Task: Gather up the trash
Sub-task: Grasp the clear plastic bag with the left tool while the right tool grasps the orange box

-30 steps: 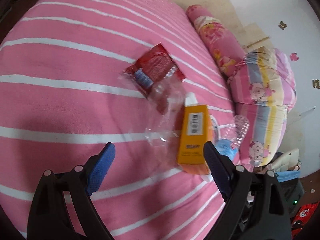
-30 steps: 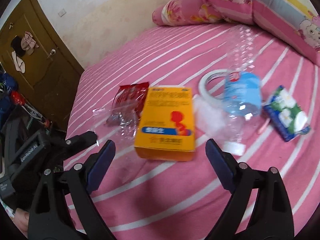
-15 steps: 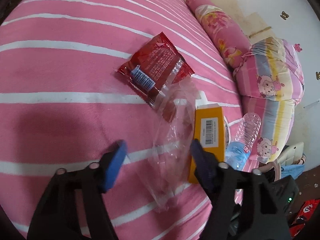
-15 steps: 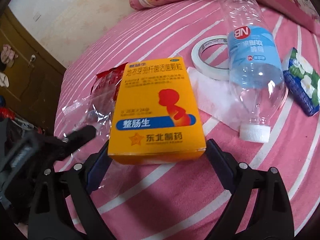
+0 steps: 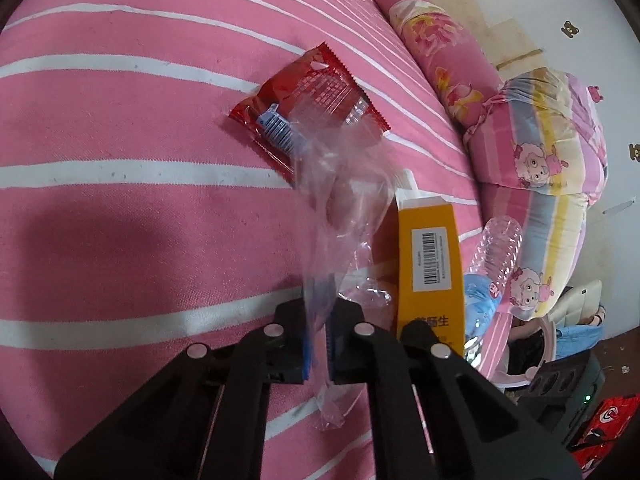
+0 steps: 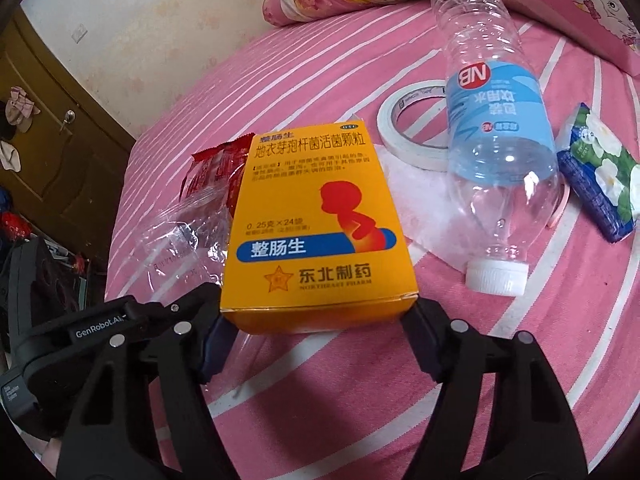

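My left gripper (image 5: 318, 334) is shut on a clear plastic wrapper (image 5: 344, 204), which stands up from the pink striped bed (image 5: 120, 208). A red snack packet (image 5: 308, 108) lies behind it. My right gripper (image 6: 318, 330) has its jaws closed against both sides of an orange medicine box (image 6: 316, 224), which also shows in the left wrist view (image 5: 432, 260). The left gripper shows in the right wrist view (image 6: 132, 320) beside the box, with the wrapper (image 6: 180, 240) in it.
An empty water bottle with a blue label (image 6: 496, 136), a roll of white tape (image 6: 412, 128), a white tissue (image 6: 432, 208) and a green-blue tissue pack (image 6: 600, 172) lie right of the box. Pillows (image 5: 536, 168) sit at the bed's far side. A brown door (image 6: 48, 132) stands left.
My left gripper has closed on the clear wrapper and pulled it upright. My right gripper has moved in around the orange box and closed onto its sides.
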Motion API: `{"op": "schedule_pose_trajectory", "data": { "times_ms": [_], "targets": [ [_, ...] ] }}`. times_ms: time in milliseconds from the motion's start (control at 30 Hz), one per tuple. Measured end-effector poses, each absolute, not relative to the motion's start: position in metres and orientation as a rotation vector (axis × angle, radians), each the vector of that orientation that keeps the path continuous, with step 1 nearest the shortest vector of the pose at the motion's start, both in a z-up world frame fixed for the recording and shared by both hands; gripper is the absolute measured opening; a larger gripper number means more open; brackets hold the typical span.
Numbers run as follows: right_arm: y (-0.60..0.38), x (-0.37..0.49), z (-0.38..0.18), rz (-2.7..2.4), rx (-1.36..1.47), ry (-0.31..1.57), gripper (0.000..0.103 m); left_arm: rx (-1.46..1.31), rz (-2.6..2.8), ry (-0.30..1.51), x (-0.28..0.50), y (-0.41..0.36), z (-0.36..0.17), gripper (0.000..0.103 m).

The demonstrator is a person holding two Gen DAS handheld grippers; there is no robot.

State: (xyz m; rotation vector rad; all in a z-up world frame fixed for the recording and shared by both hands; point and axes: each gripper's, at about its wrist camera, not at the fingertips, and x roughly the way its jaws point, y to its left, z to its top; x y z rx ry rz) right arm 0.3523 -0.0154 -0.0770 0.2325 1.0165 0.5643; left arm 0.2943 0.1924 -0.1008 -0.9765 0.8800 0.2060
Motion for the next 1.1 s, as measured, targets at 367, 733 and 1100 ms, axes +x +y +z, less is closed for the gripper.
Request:
{"op": "schedule_pose_trajectory", "data": {
  "times_ms": [367, 733, 1100],
  "targets": [
    [-0.026, 0.345, -0.058, 0.576, 0.245, 0.978, 0.072, -1.029, 0.204, 0.801, 0.281, 0.202, -0.09, 0.005],
    [-0.04, 0.311, -0.021, 0.639, 0.217, 0.89, 0.072, -0.996, 0.18, 0.699, 0.232, 0.194, -0.053, 0.005],
    [-0.11, 0.207, 0.018, 0.694, 0.212, 0.738, 0.072, -1.076, 0.084, 0.584, 0.13, 0.131, -0.022, 0.005]
  ]
}}
